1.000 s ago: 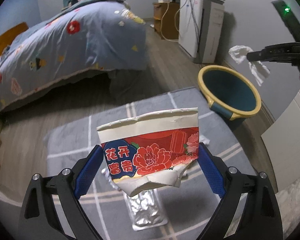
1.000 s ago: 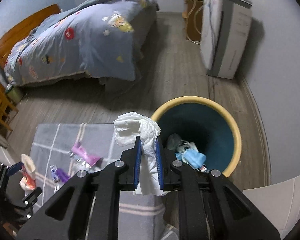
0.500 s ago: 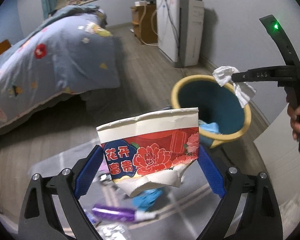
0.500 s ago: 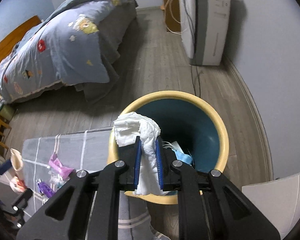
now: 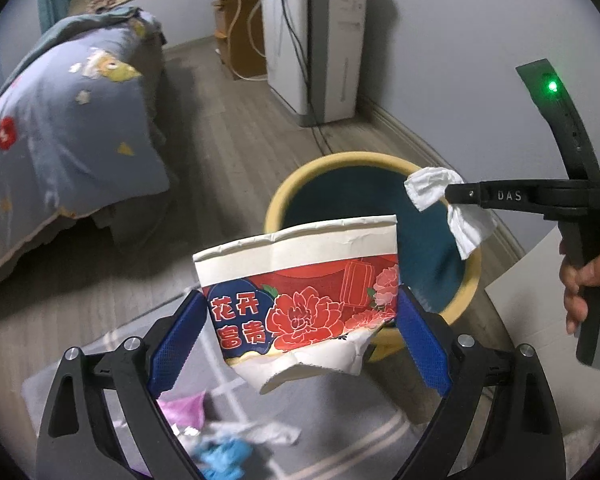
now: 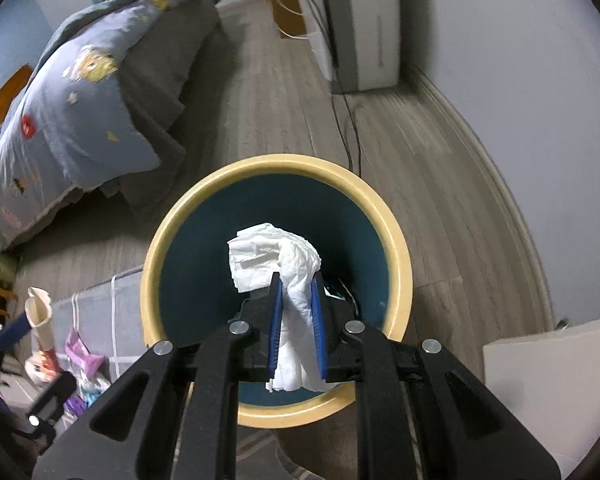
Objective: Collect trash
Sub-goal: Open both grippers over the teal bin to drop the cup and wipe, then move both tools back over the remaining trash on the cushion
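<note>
A crushed red and white paper bowl is clamped between the blue pads of my left gripper, held in the air just left of the bin. The bin is dark teal inside with a yellow rim. My right gripper is shut on a crumpled white tissue and hangs directly over the bin's mouth. In the left wrist view the right gripper reaches in from the right, tissue over the rim, a hand on its handle. Some trash lies at the bin's bottom.
A grey checked rug holds loose litter: a pink wrapper and a blue scrap. A bed with a blue quilt stands left. A white appliance and its cord stand by the far wall. A white panel sits right of the bin.
Both grippers have swung toward the bin. The right one, tissue still gripped, now hangs over the bin's middle. The left one, still holding the bowl, has come close beside the rim.
</note>
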